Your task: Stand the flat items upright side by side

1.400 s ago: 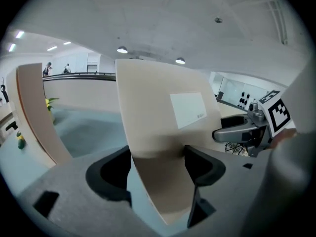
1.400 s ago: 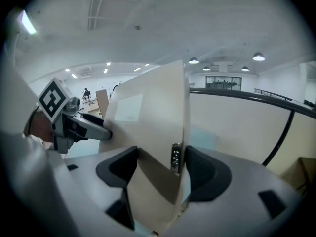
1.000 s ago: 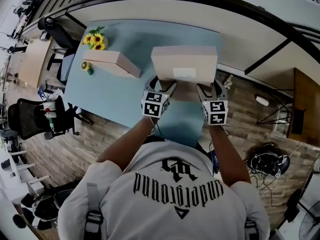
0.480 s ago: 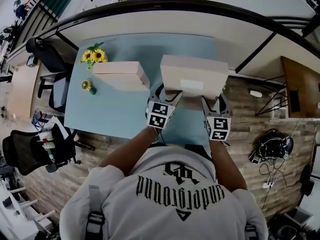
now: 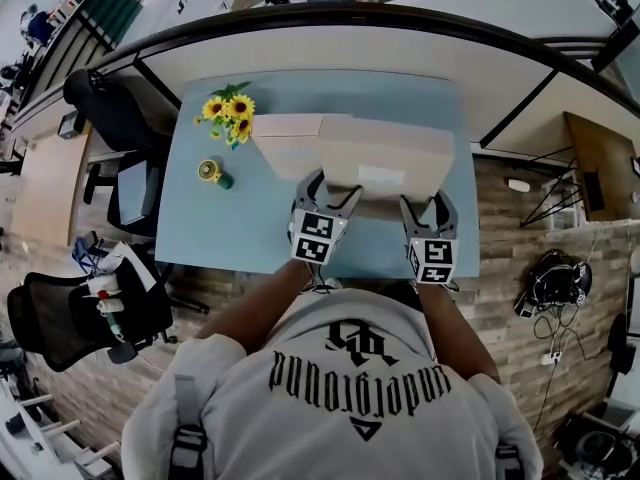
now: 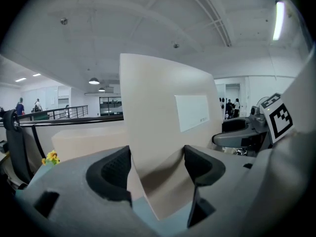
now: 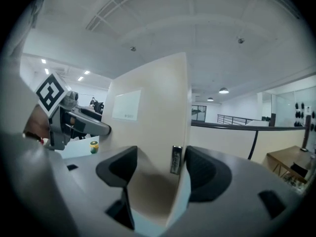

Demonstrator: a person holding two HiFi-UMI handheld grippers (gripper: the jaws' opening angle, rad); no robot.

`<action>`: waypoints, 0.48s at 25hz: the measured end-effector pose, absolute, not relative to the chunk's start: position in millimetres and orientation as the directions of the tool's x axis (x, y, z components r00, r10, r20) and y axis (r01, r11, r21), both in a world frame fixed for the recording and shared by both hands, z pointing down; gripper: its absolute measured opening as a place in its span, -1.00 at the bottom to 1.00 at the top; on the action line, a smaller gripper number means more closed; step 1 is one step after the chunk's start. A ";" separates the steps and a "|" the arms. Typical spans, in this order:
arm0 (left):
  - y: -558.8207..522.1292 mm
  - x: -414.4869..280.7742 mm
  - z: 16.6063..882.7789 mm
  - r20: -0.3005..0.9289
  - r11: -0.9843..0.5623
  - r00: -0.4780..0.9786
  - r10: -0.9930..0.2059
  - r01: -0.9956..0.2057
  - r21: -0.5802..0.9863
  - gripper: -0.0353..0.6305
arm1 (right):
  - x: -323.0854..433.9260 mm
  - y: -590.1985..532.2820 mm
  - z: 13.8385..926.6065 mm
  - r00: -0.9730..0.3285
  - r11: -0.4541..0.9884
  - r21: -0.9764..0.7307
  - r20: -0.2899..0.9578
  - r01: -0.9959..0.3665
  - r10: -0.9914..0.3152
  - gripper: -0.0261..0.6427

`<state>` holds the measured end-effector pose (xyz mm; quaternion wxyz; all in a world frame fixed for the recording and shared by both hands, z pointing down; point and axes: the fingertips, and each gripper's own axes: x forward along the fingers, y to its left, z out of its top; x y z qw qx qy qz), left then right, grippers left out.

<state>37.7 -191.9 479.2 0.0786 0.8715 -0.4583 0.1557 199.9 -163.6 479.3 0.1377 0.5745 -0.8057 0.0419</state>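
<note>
Left gripper [image 5: 325, 184] and right gripper [image 5: 426, 204] each pinch the labelled cardboard box [image 5: 385, 148]; released crooked, it could topple, seemingly onto the neighbouring box [image 5: 288, 140].

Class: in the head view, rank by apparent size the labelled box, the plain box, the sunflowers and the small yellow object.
1. labelled box
2. plain box, but it is partly hidden behind the first and farther from the camera, so the order of these two is unsure
3. sunflowers
4. yellow object
</note>
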 end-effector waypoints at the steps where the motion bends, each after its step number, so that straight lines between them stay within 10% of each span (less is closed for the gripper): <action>1: -189.7 24.1 477.3 0.341 -0.560 0.523 -0.781 -0.828 -0.012 0.13 | 186.6 -163.3 478.0 -0.311 0.346 0.094 0.269 -0.933 -0.912 0.01; 12: -184.6 -94.6 507.1 0.362 -0.447 0.395 -0.845 -0.891 -0.072 0.13 | 69.9 -175.9 511.4 -0.409 0.458 0.136 0.284 -0.878 -0.867 -0.01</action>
